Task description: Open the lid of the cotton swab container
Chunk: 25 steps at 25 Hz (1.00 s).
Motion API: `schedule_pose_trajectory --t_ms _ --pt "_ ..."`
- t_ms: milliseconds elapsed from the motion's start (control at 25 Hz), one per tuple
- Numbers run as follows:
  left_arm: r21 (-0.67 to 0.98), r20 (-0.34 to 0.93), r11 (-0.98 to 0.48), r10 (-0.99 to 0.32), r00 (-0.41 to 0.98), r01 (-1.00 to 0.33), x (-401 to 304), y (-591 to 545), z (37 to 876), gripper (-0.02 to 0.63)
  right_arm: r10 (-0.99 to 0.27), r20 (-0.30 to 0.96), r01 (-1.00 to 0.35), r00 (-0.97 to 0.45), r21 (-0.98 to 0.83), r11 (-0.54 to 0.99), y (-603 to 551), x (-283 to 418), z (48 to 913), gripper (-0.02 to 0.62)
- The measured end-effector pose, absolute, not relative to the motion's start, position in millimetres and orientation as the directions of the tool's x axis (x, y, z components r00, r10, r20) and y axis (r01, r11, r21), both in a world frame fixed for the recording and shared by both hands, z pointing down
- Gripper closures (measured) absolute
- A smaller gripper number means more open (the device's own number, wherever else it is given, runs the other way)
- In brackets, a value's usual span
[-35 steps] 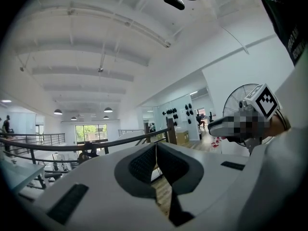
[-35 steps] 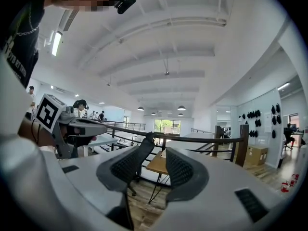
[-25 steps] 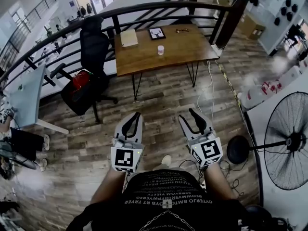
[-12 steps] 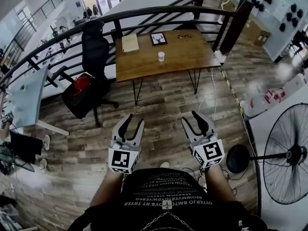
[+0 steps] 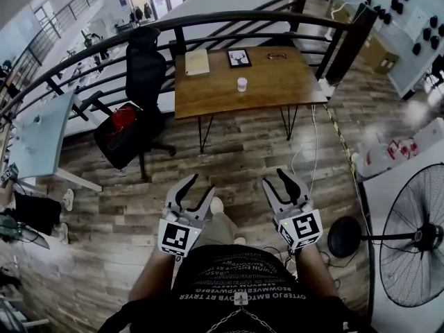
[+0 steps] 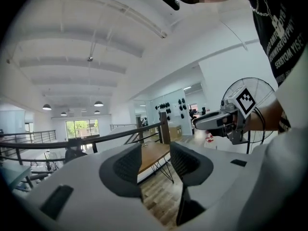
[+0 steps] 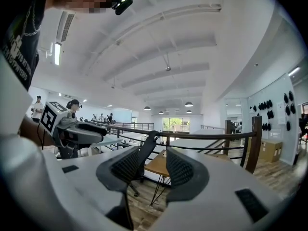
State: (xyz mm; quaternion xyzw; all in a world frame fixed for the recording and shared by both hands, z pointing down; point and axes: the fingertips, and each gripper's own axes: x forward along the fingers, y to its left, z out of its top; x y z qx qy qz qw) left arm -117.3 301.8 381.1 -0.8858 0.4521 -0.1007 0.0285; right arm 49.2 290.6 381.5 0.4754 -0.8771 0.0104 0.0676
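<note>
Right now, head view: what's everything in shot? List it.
table: one, brown wood, upper centre
small container: one, white, mid-table; lid state too small to tell
picture frame: one, black, table's far edge
notebook: one, cream, table's far left corner
office chair: one, black, left of table
railing: one, black, behind table
fan: one, black, lower right
left gripper: one, white, bottom centre-left; jaws apart, have just been opening, nothing between
right gripper: one, white, bottom centre-right; jaws apart, nothing between
</note>
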Motion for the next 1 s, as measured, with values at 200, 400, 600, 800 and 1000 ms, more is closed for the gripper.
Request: schedule_pose_trajectory --t_ms 200,400,600,800,1000 --pt "-0.092 0.115 -0.544 -0.838 0.533 -0.834 -127.4 273.8 381.7 0.451 -0.834 0.122 -0.837 -0.538 0.045 0.546 270.0 46.3 386.5 0.414" --pt "-0.062 0.128 -0.557 -0.827 0.547 -0.828 -136.2 227.7 392.4 0.453 -0.835 0.138 -0.84 -0.532 0.032 0.541 223.4 37.7 394.9 0.414" --pt "-0.063 0.13 -0.553 -0.83 0.543 -0.831 -143.5 166.4 393.5 0.453 -0.827 0.163 -0.836 -0.539 0.023 0.549 173.5 26.4 403.2 0.414" --pt "-0.066 0.109 -0.556 -0.83 0.548 -0.829 -145.7 112.2 393.2 0.449 -0.824 0.185 -0.839 -0.535 0.001 0.544 123.8 23.7 413.1 0.414" --pt "-0.06 0.172 -0.589 -0.802 0.573 -0.806 -144.0 70.2 413.0 0.443 -0.822 0.201 -0.839 -0.533 -0.003 0.544 77.5 17.1 417.8 0.414"
